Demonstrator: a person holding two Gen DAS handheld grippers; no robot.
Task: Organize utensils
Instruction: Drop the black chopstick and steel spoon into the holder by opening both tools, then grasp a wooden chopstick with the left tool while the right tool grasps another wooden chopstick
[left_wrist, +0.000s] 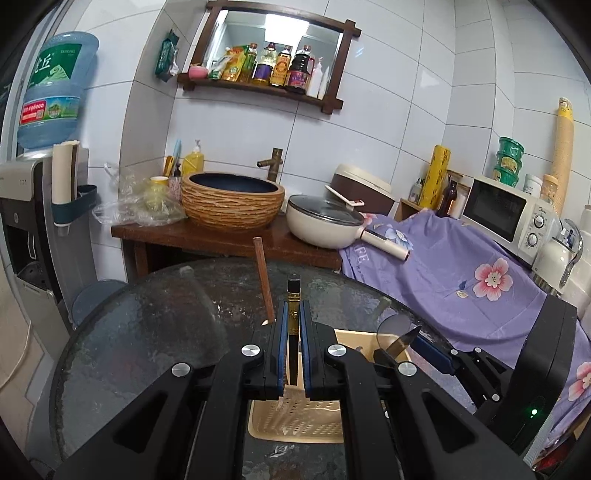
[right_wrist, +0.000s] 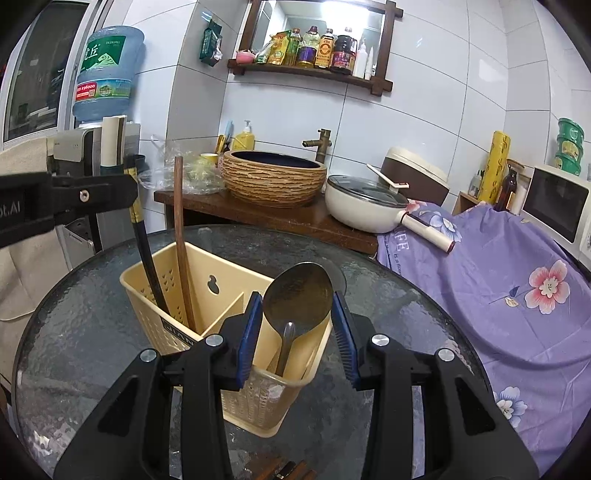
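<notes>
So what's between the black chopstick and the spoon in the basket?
In the right wrist view, a brown chopstick and the basket's divider wall stand between the black chopstick and the spoon.

On a round dark glass table (right_wrist: 92, 332): one beige plastic two-compartment utensil caddy (right_wrist: 229, 295), two chopsticks, one black with a gold band (right_wrist: 147, 258) and one brown wooden (right_wrist: 181, 236), and one large metal spoon (right_wrist: 299, 295). Two black grippers with blue pads, left (left_wrist: 293, 332) and right (right_wrist: 297, 332).

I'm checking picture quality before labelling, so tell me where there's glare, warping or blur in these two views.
Left wrist view: the mirror is blown out by reflected light, the wall tiles bow from the fisheye, and the corners are black. Right wrist view: same mirror glare, the glass table shows a soft sheen, and the spoon stays sharp.
</notes>
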